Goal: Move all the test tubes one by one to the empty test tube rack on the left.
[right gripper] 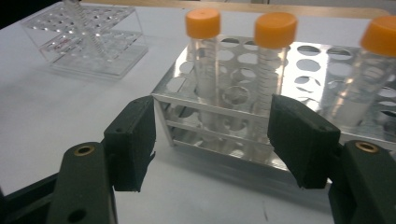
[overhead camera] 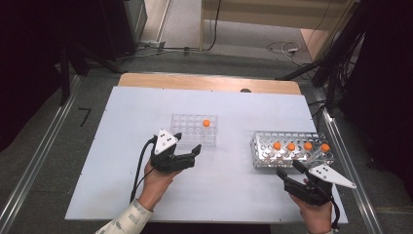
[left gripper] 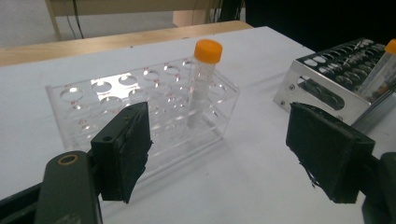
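Left gripper [overhead camera: 187, 152]: jaws wide apart, empty, just near of the clear rack [overhead camera: 194, 129].
Clear rack: mid-table, one orange-capped tube [overhead camera: 206, 123] upright at its right end.
Right gripper [overhead camera: 290, 170]: jaws apart, empty, just near of the metal rack [overhead camera: 292, 149].
Metal rack: right side, four tubes [overhead camera: 300, 146] in its near row.

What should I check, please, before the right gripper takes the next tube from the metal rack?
1. Right gripper jaws open, nothing between them: ok.
2. Left gripper open and apart from the clear rack: ok.
3. Placed tube upright in the clear rack: ok.
4. Four orange-capped tubes in the metal rack: ok.
5. Nearest tube centred between the jaws: not ok, the jaws face two tubes.
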